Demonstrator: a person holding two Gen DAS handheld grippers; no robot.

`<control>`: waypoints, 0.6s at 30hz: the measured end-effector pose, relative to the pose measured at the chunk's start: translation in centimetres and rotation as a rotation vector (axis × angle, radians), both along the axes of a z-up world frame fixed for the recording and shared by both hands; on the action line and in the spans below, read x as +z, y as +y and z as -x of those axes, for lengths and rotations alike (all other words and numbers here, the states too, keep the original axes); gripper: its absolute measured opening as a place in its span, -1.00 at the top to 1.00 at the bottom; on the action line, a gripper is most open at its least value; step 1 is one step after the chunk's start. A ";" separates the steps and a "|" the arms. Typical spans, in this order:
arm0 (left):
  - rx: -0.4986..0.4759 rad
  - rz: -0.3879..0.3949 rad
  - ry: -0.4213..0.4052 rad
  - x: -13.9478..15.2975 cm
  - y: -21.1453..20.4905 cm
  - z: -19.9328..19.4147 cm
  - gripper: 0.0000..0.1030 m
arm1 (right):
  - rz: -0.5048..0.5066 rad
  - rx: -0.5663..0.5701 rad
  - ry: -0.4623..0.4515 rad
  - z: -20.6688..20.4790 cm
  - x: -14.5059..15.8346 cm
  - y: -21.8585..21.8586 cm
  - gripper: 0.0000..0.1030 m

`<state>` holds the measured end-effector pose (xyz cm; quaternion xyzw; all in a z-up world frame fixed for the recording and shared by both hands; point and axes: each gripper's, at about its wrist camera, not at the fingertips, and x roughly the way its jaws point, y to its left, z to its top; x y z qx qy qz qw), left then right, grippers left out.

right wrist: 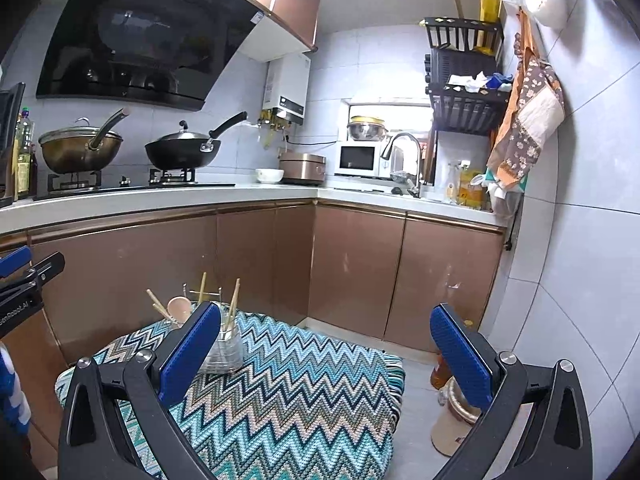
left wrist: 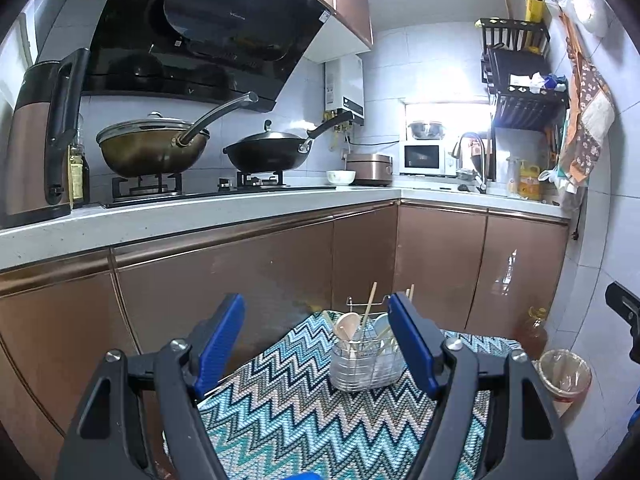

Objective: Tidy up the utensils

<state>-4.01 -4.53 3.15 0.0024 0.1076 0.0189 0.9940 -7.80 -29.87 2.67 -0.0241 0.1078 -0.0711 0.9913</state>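
Observation:
A wire utensil holder (left wrist: pixel 366 364) stands on a zigzag-patterned cloth (left wrist: pixel 304 408) that covers a low table. It holds a pale wooden spoon (left wrist: pixel 346 326), a light blue spoon (left wrist: pixel 382 324) and chopsticks (left wrist: pixel 370 300). My left gripper (left wrist: pixel 316 308) is open and empty, a little short of the holder. My right gripper (right wrist: pixel 326 320) is open and empty, to the right of the holder (right wrist: pixel 224 350), which is partly hidden behind its left finger (right wrist: pixel 192 350). The spoon (right wrist: pixel 180 310) and chopsticks (right wrist: pixel 234 300) stick up from the holder.
Brown cabinets (left wrist: pixel 240 280) under a white counter (left wrist: pixel 160 216) run behind the table. Two woks (left wrist: pixel 264 150) sit on the stove. A lined bin (left wrist: pixel 564 376) and an oil bottle (left wrist: pixel 534 332) stand on the floor to the right. The tiled wall (right wrist: pixel 580 240) is close on the right.

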 end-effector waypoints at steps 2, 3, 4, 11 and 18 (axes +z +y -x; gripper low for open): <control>0.006 -0.008 0.002 0.0 0.1 0.0 -0.41 | 0.000 0.013 0.008 -0.2 -0.1 0.1 -0.99; 0.009 -0.013 0.003 0.0 0.2 0.0 -0.41 | 0.002 0.019 0.012 -0.2 -0.2 0.2 -0.99; 0.010 -0.018 0.004 -0.1 0.2 0.0 -0.41 | 0.004 0.024 0.016 -0.3 -0.3 0.3 -0.99; 0.004 -0.046 0.015 -0.4 0.1 -0.2 -0.41 | 0.012 0.049 0.039 -0.7 -1.0 0.7 -0.99; -0.008 -0.047 0.028 -1.0 0.1 -0.6 -0.41 | 0.020 0.047 0.044 -0.8 -1.2 1.0 -0.99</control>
